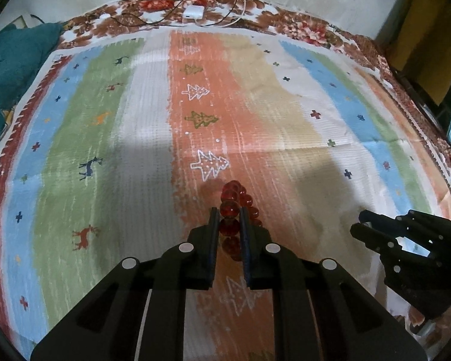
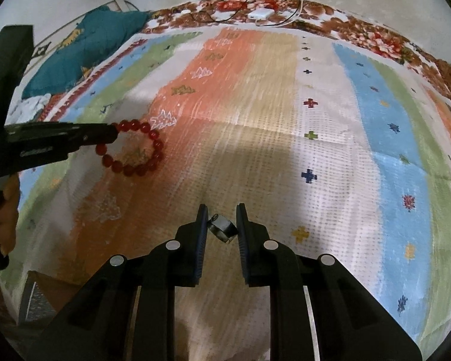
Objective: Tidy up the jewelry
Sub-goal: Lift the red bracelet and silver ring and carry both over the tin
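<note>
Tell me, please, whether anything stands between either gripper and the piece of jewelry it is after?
Nothing visible does. The left gripper is already shut on the red bead bracelet, and the right gripper is shut on a small silver ring. Where they must go is not in view.

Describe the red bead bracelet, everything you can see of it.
The red bead bracelet is a closed loop of round, glossy, translucent red beads that look like glass or resin, all about one size. The left gripper is shut on one bead at the loop's edge, its pads pressing either side. From the right wrist view the rest of the ring hangs open beyond the fingers above the striped mat; whether its far beads touch the mat cannot be told.
</note>
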Demonstrator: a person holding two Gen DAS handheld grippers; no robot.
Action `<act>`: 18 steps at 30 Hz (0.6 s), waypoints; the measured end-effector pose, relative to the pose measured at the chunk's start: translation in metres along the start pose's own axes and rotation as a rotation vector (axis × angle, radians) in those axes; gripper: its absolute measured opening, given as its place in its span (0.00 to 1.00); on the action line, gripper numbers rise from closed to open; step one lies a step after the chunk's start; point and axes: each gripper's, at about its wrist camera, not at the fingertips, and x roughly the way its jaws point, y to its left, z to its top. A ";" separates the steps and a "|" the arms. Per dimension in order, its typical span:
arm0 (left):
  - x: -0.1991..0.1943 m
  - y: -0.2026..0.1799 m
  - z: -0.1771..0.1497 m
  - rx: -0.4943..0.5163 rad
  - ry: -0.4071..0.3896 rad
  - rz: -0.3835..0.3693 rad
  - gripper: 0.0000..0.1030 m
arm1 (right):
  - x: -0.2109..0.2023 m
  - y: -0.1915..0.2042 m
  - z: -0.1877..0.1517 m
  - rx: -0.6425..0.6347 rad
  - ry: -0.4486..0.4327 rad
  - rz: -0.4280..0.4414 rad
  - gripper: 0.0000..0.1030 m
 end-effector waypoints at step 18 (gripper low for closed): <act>-0.049 -0.003 -0.028 -0.050 -0.058 -0.034 0.12 | -0.041 0.010 -0.019 0.042 -0.047 0.038 0.19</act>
